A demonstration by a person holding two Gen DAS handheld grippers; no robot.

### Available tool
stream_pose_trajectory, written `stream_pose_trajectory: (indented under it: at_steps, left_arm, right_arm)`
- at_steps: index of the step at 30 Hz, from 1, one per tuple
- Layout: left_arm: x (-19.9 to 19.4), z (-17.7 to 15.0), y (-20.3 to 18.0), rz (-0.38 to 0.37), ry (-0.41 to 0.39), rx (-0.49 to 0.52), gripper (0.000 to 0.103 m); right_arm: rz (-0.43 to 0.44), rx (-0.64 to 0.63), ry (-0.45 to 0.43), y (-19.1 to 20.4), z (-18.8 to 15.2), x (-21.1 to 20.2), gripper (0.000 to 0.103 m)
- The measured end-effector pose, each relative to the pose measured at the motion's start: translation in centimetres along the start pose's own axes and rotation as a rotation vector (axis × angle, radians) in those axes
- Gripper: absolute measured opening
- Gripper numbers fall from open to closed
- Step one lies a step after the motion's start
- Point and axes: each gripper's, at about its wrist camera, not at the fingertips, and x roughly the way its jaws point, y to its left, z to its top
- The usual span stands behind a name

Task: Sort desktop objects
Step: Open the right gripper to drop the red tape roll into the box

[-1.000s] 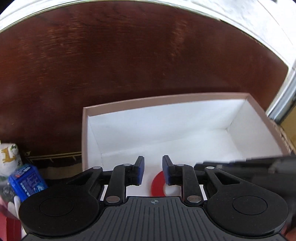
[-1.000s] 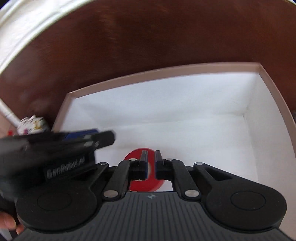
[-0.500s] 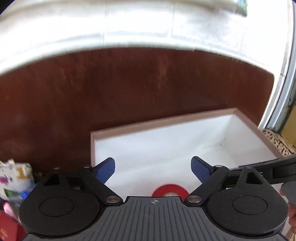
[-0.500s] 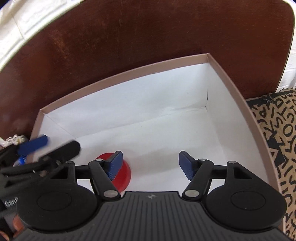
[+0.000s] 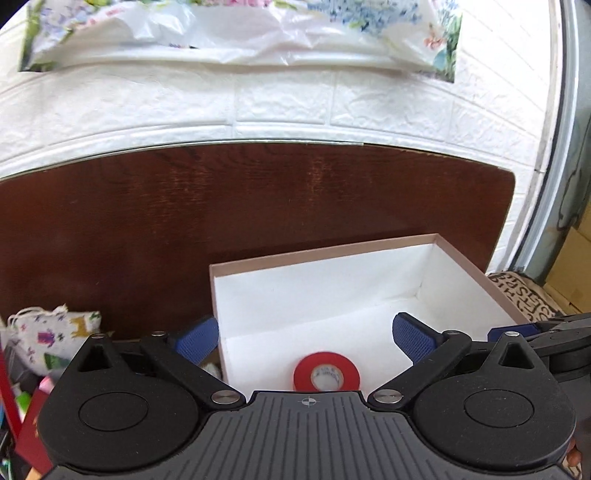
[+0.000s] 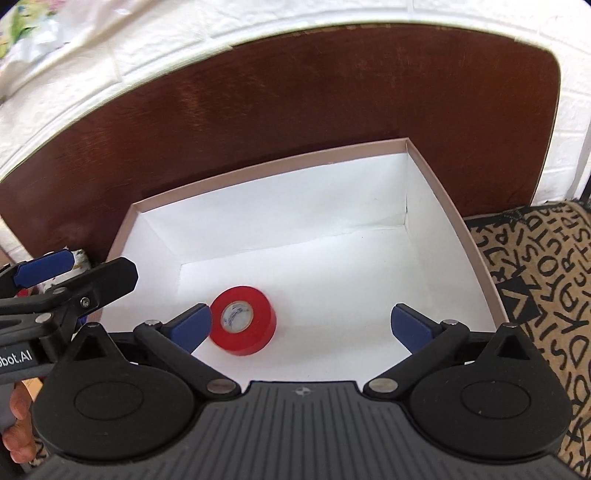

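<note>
**One red tape roll in the box, both grippers spread wide**

A single roll of red tape [image 6: 243, 319] rests on the white floor of the open cardboard box [image 6: 269, 163], in the near left part; whether it lies flat or tilts is hard to tell. The right gripper [image 6: 301, 325] hangs over the box's near edge with its jaws spread wide and nothing between them; its left blue pad [image 6: 192, 328] sits just beside the roll, and contact cannot be judged. The left gripper [image 5: 306, 336] is likewise wide apart and holds nothing, its left pad outside the box's left wall and its right pad over the inside, with the roll [image 5: 326, 376] low between them.

The left wrist view alone shows a printed drawstring pouch [image 5: 51, 334] and small clutter left of the box, plus a floral plastic sheet [image 5: 236, 26] high on the white brick wall [image 5: 295, 107]. The right wrist view alone shows a letter-patterned fabric [image 6: 543, 280] to the right of the box. Both show the dark brown table [image 6: 258, 110]. Count: one roll, one box, two grippers.
</note>
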Motion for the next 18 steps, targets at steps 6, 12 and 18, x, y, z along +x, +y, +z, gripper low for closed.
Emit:
stream_pose_trajectory:
  at_steps: [6,12,18]
  left_arm:
    - [-4.4,-1.8,-0.3,0.04,-0.011,-0.001,0.103]
    - [-10.0,-5.1,-0.5,0.066,-0.083,0.018,0.103]
    - [-13.5,-9.1,-0.1,0.109,-0.032,-0.026,0.103]
  right_arm:
    - [-0.054,-0.052,-0.048,1.7,-1.8,-3.3,0.103]
    - [-0.105,-0.139,-0.137,4.2,-5.1,-7.2,0.103]
    - [-0.125,-0.171,-0.228,6.1,-9.1,-11.0,0.103]
